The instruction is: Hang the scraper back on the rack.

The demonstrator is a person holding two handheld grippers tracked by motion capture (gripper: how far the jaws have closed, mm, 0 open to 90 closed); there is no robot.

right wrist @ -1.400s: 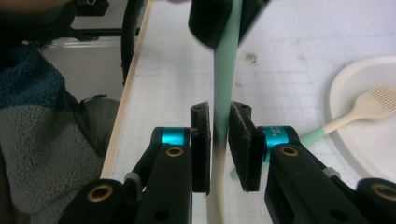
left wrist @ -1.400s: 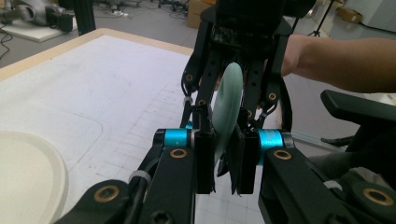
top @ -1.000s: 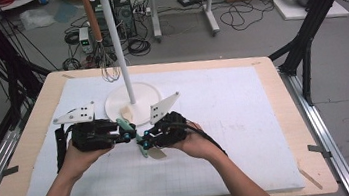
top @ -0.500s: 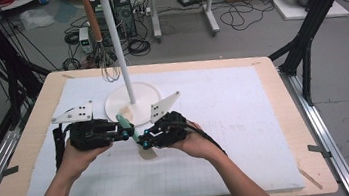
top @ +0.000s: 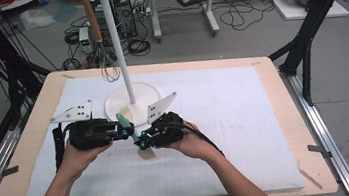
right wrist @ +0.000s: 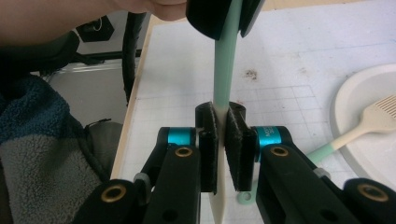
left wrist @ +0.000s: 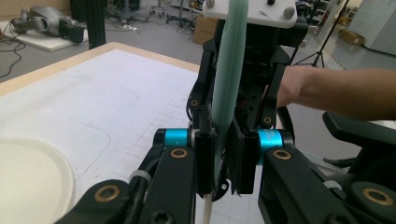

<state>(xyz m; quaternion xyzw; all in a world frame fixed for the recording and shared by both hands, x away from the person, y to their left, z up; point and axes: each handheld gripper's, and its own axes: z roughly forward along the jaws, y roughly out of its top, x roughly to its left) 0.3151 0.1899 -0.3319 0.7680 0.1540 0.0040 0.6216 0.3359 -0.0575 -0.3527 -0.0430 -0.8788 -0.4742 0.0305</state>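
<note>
Two grippers on one utensil, hanging yet to come

Across the wooden table (top: 294, 128) lies the white mat (top: 245, 119), and at its far side rises the white rack stand (top: 119, 49) on its round base (top: 112, 101). One whisk (top: 106, 66) hangs from the top hooks, so that place is taken. A second, slotted utensil (right wrist: 371, 116) lies flat on the base, untouched.

Now down to the action, just in front of the base. The left gripper (top: 125, 130) and the right gripper (top: 140, 143) face each other tip to tip, with the mint-handled utensil (top: 124, 120) bridging them, lifted off the mat. In the left gripper view the jaws have just been closing, and they pinch the green handle (left wrist: 229, 79) between the pads. In the right gripper view the jaws are pressed onto the same utensil (right wrist: 224, 70) lower down, where green turns to cream.

My read: pick-up done, regrip in hand. What is left is one gripper letting go and the carry up to a free hook, then the utensil on the base
</note>
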